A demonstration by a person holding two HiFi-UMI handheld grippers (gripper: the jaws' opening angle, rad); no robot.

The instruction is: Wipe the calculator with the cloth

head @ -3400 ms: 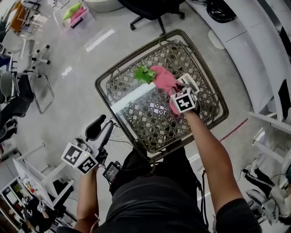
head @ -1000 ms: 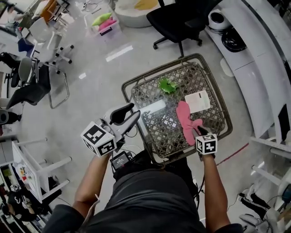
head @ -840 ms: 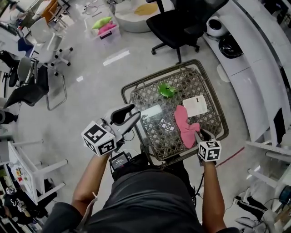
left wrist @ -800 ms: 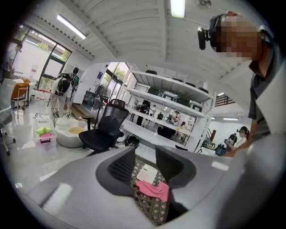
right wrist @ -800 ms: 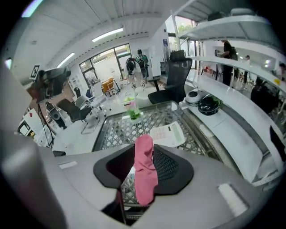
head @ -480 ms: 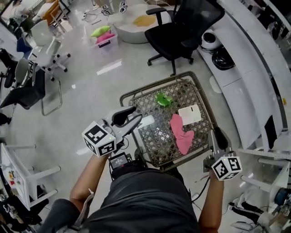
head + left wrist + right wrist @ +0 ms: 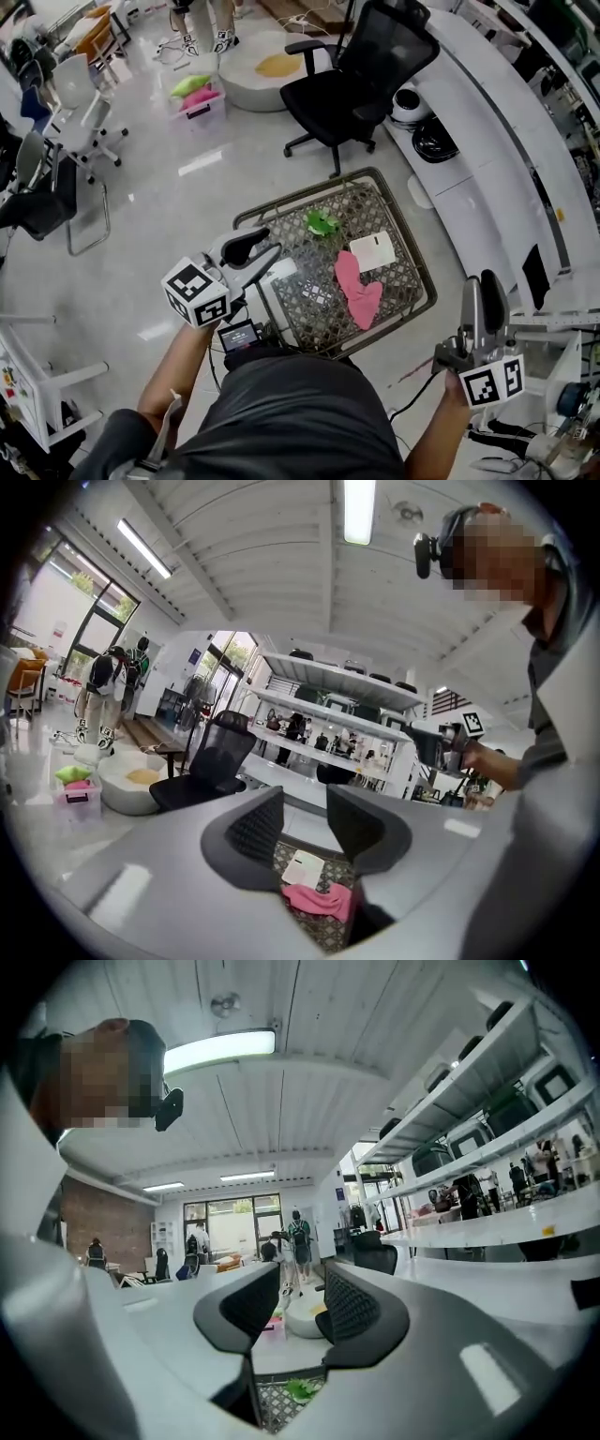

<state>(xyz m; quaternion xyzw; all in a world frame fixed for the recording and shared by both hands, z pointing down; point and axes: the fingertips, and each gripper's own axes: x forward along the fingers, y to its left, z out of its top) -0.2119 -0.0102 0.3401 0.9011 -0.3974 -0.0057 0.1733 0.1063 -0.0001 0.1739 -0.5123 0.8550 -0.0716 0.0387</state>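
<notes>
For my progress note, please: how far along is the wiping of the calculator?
Done, apparently: the crumpled pink cloth lies loose beside the flat white calculator on the wicker table. In hand: nothing; the left hand-held gripper and the right hand-held gripper are both off the table, empty, the right's jaws opening. Left: probably nothing, though cleanliness cannot be judged.

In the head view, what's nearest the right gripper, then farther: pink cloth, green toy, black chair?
From the right gripper, jaws opening and empty:
1. Pink cloth, to its left.
2. Green toy, farther up-left.
3. Black chair, top of view.
</notes>
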